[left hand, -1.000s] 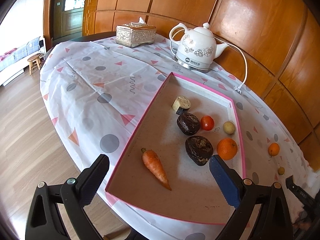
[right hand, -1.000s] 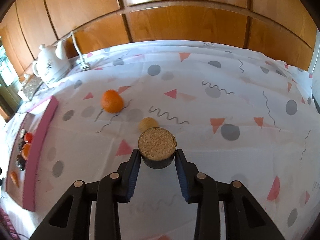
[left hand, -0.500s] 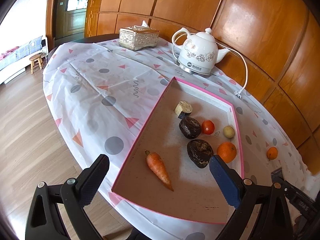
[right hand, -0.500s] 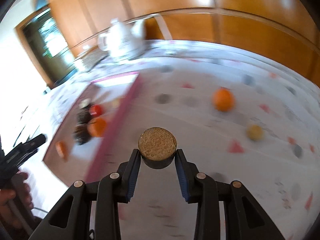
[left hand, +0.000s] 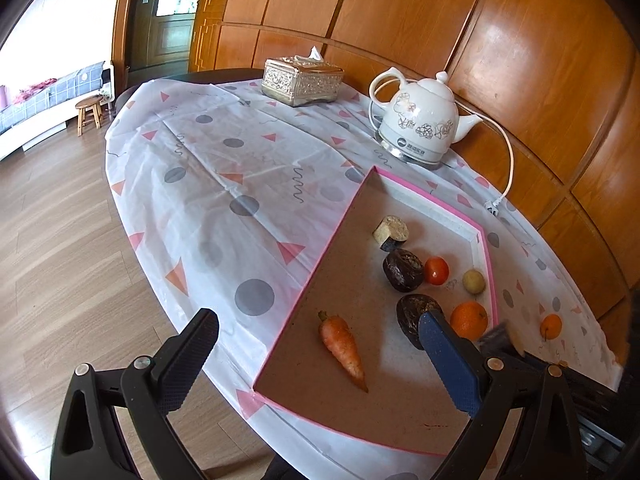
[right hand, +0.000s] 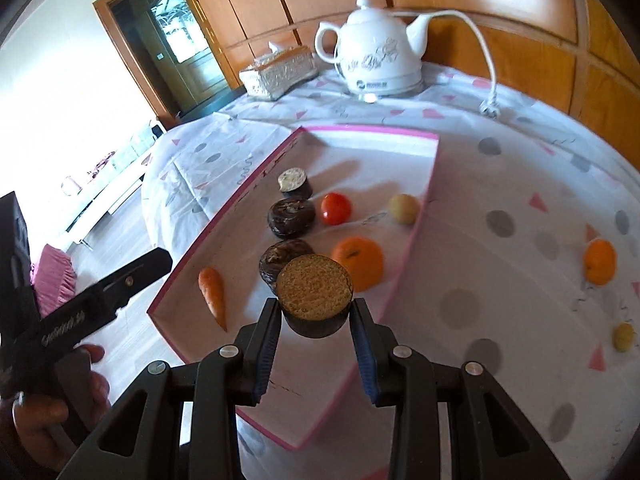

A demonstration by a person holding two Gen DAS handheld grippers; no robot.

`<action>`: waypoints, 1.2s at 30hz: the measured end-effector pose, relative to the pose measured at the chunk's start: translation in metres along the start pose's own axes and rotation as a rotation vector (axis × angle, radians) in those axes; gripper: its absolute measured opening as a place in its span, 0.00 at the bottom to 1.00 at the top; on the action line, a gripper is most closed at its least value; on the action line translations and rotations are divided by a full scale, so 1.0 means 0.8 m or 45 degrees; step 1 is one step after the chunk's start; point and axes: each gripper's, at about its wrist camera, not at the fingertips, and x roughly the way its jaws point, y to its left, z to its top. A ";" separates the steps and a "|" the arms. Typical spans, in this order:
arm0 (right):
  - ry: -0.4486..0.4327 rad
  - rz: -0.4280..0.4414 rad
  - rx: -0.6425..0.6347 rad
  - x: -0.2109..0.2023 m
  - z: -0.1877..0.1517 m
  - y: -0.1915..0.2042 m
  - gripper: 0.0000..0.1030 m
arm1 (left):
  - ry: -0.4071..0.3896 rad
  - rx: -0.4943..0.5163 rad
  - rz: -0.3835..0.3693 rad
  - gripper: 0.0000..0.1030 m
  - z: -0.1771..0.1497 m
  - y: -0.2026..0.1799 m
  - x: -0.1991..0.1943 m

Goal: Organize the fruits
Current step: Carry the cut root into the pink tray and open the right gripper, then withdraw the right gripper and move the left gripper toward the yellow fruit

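Left wrist view: the left claw (left hand: 318, 344) is spread wide with nothing between its fingers, hanging over the near end of the pink-edged tray (left hand: 316, 258) on the tabletop (left hand: 208, 184). Just ahead of the claw lies a carrot (left hand: 342, 344). Beyond its right finger sit two dark lumps (left hand: 403, 265), a tomato (left hand: 436, 270), an orange (left hand: 469, 319), a small pale fruit (left hand: 474, 281) and a cut piece (left hand: 391, 232) with a pale face. Further right, outside the tray, a second orange (left hand: 550, 326) rests on the cloth. Far ahead stand a kettle (left hand: 422, 126) and a tissue box (left hand: 302, 80).

Right wrist view: the right claw (right hand: 314, 322) pinches a dark-skinned cut chunk (right hand: 315, 294), its grainy tan face turned up, over the tray's (right hand: 408, 254) near part. To the right of the claw, on the cloth, lie the loose orange (right hand: 599, 261) and a small yellow fruit (right hand: 624, 336). At far left a hand (right hand: 60, 396) grips the other tool.
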 end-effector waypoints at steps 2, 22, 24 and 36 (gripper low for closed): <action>0.007 -0.013 0.000 0.007 0.000 0.002 0.35 | 0.002 -0.004 0.000 0.98 0.000 0.001 0.001; -0.136 -0.188 0.217 -0.051 -0.036 -0.057 0.37 | 0.018 0.059 -0.050 0.98 -0.004 -0.016 -0.001; -0.144 -0.217 0.255 -0.057 -0.043 -0.071 0.37 | 0.008 0.074 -0.051 0.98 -0.004 -0.020 -0.003; -0.162 -0.351 0.425 -0.081 -0.081 -0.130 0.37 | -0.003 0.147 -0.081 0.98 -0.007 -0.039 -0.008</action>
